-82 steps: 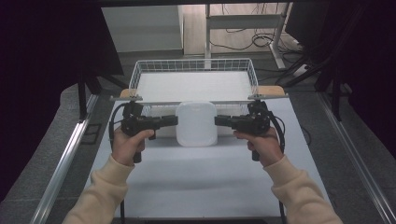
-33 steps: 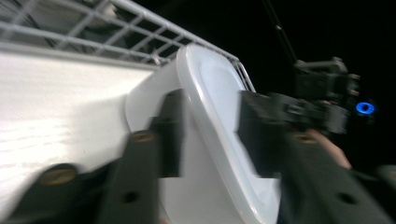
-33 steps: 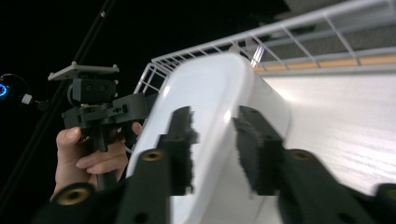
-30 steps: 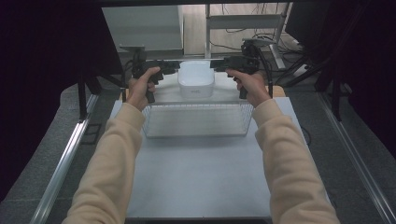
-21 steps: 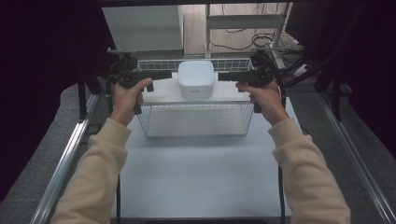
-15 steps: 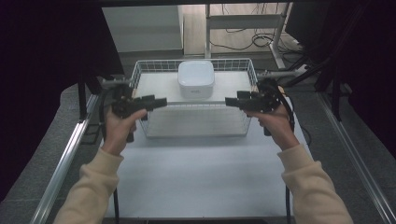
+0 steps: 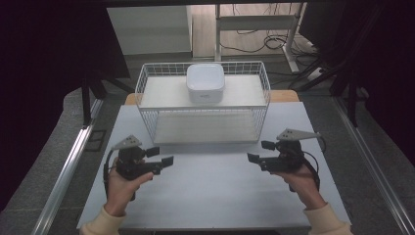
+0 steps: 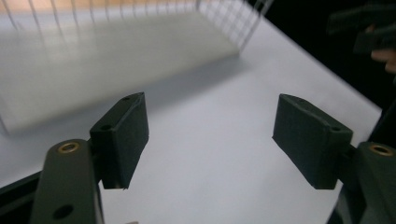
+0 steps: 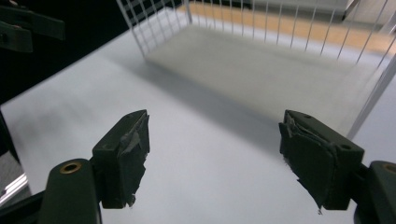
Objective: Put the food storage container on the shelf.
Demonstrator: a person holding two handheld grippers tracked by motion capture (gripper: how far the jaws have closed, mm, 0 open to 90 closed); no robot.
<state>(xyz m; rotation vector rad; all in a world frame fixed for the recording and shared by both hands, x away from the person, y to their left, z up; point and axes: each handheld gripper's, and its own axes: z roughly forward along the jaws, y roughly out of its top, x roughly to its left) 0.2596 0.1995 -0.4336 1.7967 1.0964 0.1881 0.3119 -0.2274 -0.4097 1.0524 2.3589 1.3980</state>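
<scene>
White box [image 7: 205, 82] atop wire basket [image 7: 147, 85]. Left claw [image 7: 160, 155] and right claw [image 7: 261, 151] wide, empty, above desk [image 7: 210, 191].

The left gripper [image 7: 160, 155] is held in the left hand [image 7: 122, 183] at the lower left of the high view, with its jaws spread wide and pointed inward toward the centre, and nothing is gripped between them. The right gripper [image 7: 260, 151] is held in the right hand [image 7: 296, 178] at the lower right, mirrored toward the left one, its jaws likewise parted and empty, and the pads [image 9: 133, 140] appear to be worn or torn at the edges. Cream sleeves [image 7: 325, 223] are seen at both wrists, and the two grippers are kept well apart.
</scene>
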